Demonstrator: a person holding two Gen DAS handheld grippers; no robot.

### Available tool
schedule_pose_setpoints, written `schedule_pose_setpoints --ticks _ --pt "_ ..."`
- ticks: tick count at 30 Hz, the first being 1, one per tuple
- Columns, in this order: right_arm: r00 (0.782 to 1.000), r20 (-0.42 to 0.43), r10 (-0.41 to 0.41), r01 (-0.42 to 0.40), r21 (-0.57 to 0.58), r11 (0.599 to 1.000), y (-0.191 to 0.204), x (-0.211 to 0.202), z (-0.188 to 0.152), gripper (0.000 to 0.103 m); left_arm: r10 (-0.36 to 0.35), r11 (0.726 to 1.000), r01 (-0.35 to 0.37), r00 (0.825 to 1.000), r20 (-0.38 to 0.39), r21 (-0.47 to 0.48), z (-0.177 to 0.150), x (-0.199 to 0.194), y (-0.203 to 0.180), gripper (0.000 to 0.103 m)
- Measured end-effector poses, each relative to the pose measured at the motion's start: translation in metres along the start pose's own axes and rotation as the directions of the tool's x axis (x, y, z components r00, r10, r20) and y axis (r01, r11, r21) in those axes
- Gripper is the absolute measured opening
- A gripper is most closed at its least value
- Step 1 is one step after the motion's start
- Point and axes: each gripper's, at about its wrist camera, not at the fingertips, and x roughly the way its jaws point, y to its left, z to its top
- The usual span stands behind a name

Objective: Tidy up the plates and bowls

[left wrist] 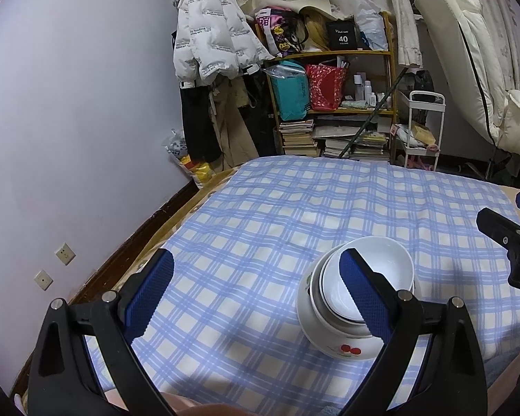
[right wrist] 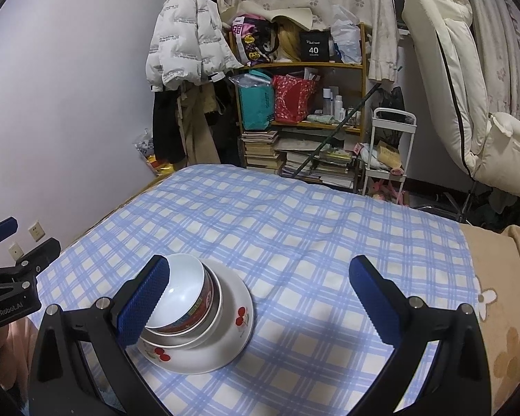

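Observation:
A stack of white dishes stands on the blue checked cloth: a top bowl nested in other bowls, on a white plate with cherry prints. In the right wrist view the top bowl has a coloured band, and the cherry plate lies under it. My left gripper is open and empty, with the stack behind its right finger. My right gripper is open and empty, with the stack behind its left finger. Each gripper shows at the edge of the other's view, the right and the left.
The cloth covers a bed-like surface with a beige floral blanket at the right. Beyond the far edge stand a cluttered shelf, a white jacket, a small white cart and a white chair. A wall runs along the left.

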Motion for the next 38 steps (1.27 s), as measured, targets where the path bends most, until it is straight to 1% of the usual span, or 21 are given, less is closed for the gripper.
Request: schedule_pose_setpoints --ticks 11,29,38 --pt "1.0 -0.018 -0.003 0.004 0.005 1.0 0.0045 0.0035 -0.002 0.103 -0.012 1.0 0.012 1.0 -0.011 -0.004 -0.0025 0.0032 0.0011 0.095" --pt "1.0 -0.019 -0.002 0.002 0.007 1.0 0.0041 0.0036 -0.0013 0.103 -0.015 1.0 0.015 1.0 -0.013 -0.003 -0.0014 0.0036 0.0014 0.095" --pt "1.0 -0.02 -0.002 0.002 0.008 1.0 0.0036 0.0036 -0.0009 0.103 -0.027 1.0 0.027 1.0 -0.01 -0.003 -0.0063 0.0021 -0.0015 0.095"
